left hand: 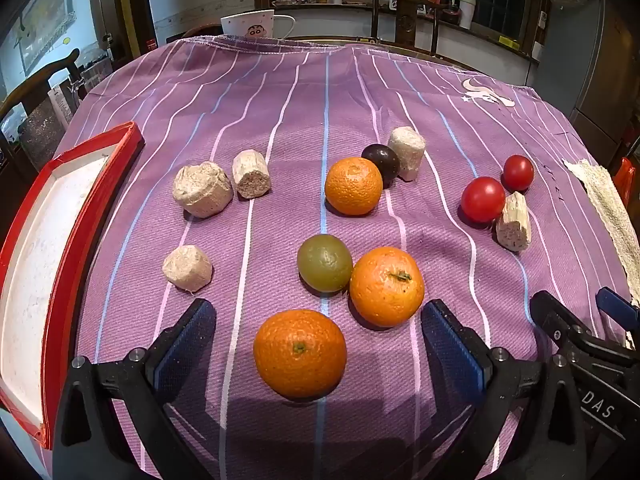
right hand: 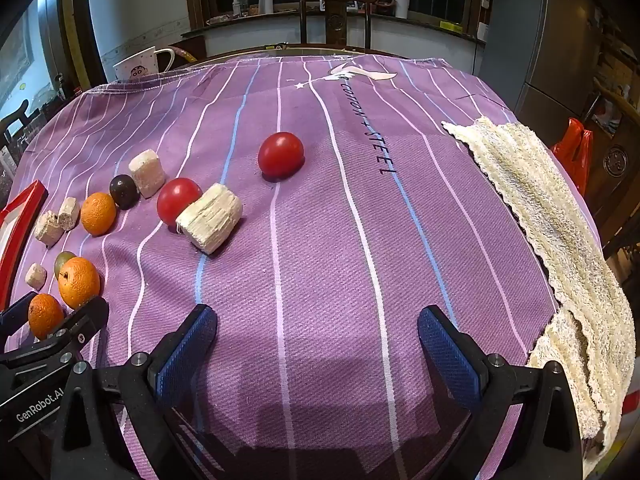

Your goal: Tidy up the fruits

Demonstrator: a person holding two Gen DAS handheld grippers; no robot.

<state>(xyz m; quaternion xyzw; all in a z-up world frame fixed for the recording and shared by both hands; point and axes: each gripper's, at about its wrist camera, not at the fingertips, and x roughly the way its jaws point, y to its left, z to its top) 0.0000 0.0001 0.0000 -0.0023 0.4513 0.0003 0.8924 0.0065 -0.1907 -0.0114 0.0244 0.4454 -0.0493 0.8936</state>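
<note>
Both grippers hang wide open and empty above the cloth (right hand: 320, 264), angled down as if choosing. Left gripper (left hand: 318, 344) straddles the nearest orange (left hand: 300, 353), likely first for the red tray (left hand: 60, 240); right gripper (right hand: 318, 344) faces the tomatoes (right hand: 281, 155).

A cartoon mug (left hand: 249, 24) stands beyond the purple striped cloth (right hand: 320, 240), a cream towel (right hand: 560, 216) draping its edge.

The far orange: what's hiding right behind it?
A dark plum sits behind the far orange, with a pale sugarcane piece beside it. The plum's lower part is covered by the orange.
</note>
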